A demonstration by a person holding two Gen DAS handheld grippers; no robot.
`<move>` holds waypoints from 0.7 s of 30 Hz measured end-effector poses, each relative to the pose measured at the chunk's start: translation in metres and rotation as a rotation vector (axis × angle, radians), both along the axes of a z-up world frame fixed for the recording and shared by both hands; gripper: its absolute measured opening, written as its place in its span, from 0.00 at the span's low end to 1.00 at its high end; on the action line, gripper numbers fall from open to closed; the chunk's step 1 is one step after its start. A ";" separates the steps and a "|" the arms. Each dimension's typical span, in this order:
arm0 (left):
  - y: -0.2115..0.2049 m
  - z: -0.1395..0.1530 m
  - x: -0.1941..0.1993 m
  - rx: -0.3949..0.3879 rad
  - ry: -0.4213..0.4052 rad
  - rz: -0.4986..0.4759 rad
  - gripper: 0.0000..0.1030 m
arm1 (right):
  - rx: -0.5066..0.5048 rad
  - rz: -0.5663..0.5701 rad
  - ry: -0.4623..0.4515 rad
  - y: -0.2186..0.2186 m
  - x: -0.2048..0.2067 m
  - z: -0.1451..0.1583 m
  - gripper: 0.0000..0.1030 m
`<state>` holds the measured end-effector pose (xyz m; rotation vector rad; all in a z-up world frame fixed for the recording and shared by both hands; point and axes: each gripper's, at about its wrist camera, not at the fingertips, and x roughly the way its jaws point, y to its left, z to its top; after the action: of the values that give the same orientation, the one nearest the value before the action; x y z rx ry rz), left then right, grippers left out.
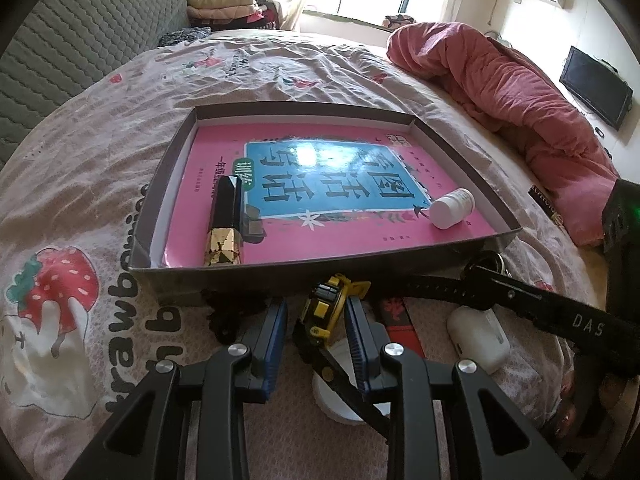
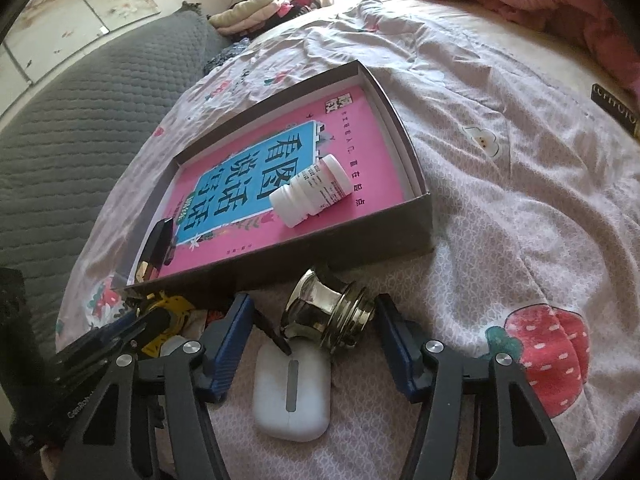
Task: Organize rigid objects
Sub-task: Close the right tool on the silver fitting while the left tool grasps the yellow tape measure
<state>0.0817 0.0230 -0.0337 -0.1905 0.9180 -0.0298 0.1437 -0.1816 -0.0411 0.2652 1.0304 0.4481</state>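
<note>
A: Left side first. The left gripper is seen clenched on the yellow-and-black tape measure, the pads pressed against its flanks just short of the near wall of the tray.

B: Noted. Tray contents, left to right: black-and-gold case, pink book lying flat, white bottle on its side. For the drop, the tape measure should be lifted clear over the near wall and set on bare book cover between case and bottle.

A: Right side. The right gripper is held released, nothing pressed. The brass knob lies on the bed between the blue pads, nearer the right one; whether that pad touches cannot be told.

B: The white earbud case lies just under the jaws. The closing is best centred on the knob's ribbed end, so the earbud case is not caught.
</note>
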 end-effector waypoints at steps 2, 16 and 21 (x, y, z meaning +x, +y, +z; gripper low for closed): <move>-0.001 -0.002 0.001 -0.001 0.002 -0.010 0.29 | 0.033 -0.009 0.015 -0.004 0.002 -0.002 0.59; 0.001 -0.009 0.009 -0.029 -0.008 -0.029 0.29 | -0.064 0.029 0.005 0.000 0.007 -0.005 0.44; 0.004 -0.009 0.009 -0.042 -0.013 -0.039 0.29 | -0.090 0.059 -0.020 0.002 0.006 -0.004 0.44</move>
<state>0.0911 0.0269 -0.0425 -0.2113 0.9090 -0.0869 0.1495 -0.1794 -0.0452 0.1503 1.0384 0.4559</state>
